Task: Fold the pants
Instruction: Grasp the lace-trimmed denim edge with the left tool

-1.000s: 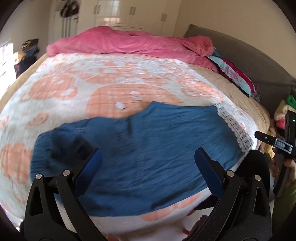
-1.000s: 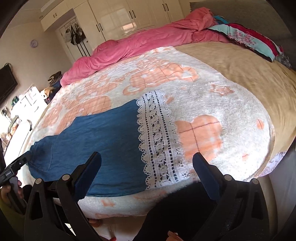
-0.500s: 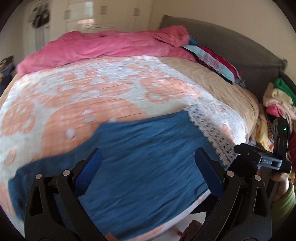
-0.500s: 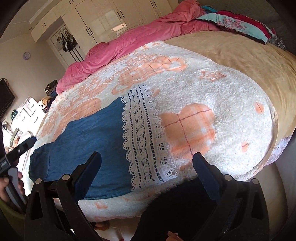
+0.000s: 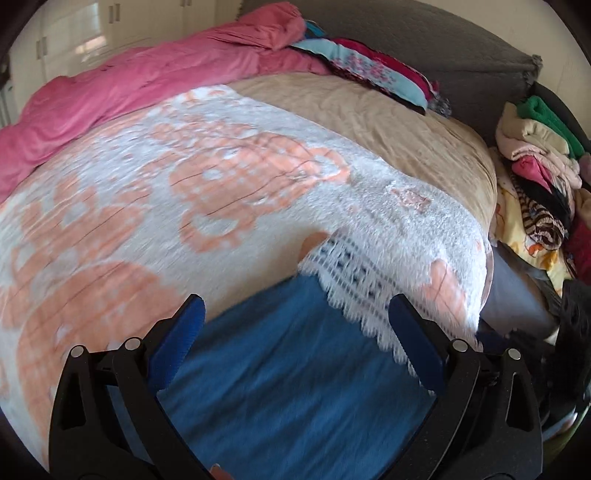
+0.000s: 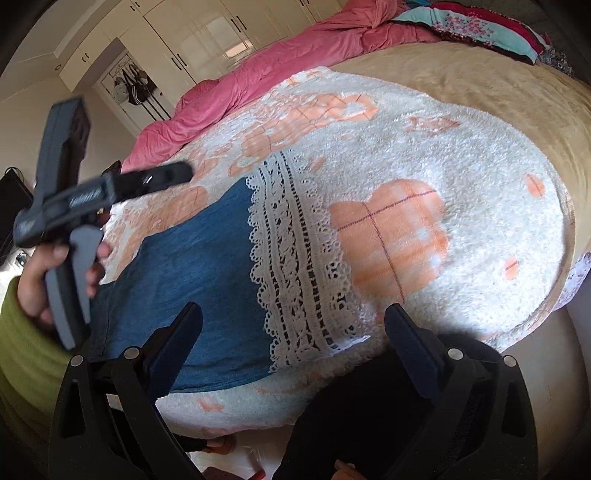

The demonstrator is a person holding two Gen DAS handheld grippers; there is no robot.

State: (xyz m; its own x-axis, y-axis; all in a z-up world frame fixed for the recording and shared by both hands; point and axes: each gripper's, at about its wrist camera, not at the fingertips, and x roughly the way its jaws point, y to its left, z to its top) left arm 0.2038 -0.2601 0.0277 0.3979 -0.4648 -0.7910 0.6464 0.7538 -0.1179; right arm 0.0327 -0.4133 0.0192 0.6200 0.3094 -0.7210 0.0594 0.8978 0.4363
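Note:
Blue denim pants (image 5: 295, 369) with a white lace hem (image 5: 369, 288) lie flat on the white and orange blanket (image 5: 184, 192) near the bed's front edge. They also show in the right wrist view (image 6: 192, 280), with the lace hem (image 6: 299, 266) to the right. My left gripper (image 5: 295, 339) is open and empty, hovering over the pants close to the lace hem. Its handle (image 6: 70, 206) shows in the right wrist view, held above the pants' left part. My right gripper (image 6: 291, 343) is open and empty above the lace hem's front edge.
A pink duvet (image 5: 129, 81) lies bunched at the far side of the bed. Patterned pillows (image 5: 369, 70) lean on the grey headboard (image 5: 424, 40). A pile of clothes (image 5: 539, 177) sits to the right. Wardrobes (image 6: 207, 33) stand behind.
My left gripper has swung right along the pants, from the waist end toward the lace hem. My right gripper has shifted slightly closer over the hem. Both stay open.

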